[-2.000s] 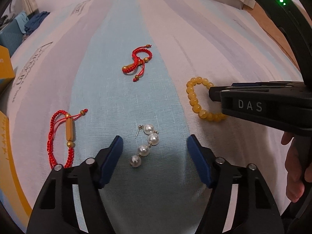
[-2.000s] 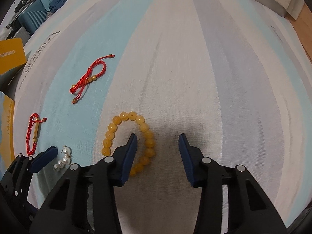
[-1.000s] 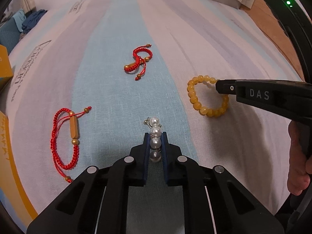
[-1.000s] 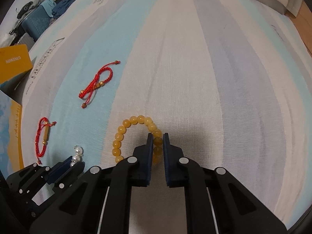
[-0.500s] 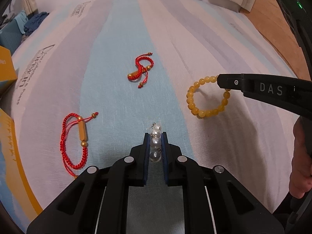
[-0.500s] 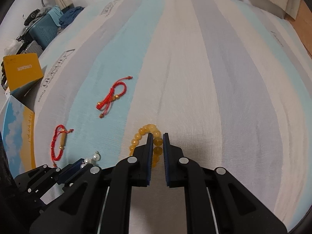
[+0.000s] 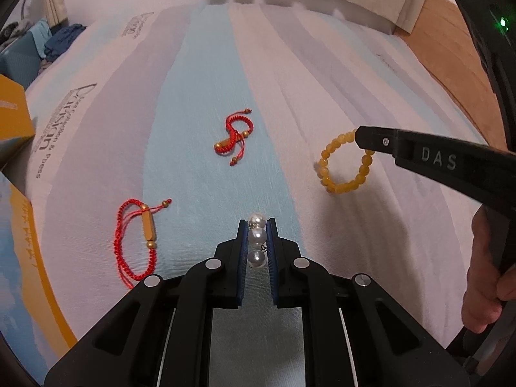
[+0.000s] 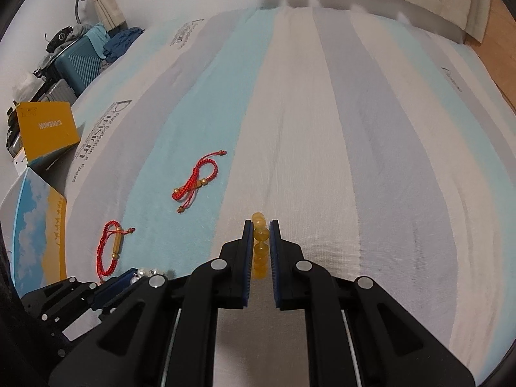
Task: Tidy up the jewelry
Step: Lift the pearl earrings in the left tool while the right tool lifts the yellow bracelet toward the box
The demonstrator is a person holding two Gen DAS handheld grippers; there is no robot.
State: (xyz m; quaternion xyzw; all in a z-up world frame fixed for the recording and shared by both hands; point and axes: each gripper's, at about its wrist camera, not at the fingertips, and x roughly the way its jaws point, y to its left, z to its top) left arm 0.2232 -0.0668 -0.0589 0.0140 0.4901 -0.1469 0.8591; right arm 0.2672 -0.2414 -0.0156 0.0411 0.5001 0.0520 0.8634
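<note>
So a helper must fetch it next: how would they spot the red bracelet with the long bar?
On the striped bedsheet, look to its light blue stripe. The red bracelet with the long bar lies at the stripe's left edge, an open loop; the other red bracelet is twisted, with round beads only.

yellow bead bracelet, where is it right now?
The yellow bead bracelet is clamped in the right tool, hanging off the striped sheet, right of the pearl earrings in the left wrist view.

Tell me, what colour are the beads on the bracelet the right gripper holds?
Amber yellow bead bracelet, clearest in the left wrist view.
</note>
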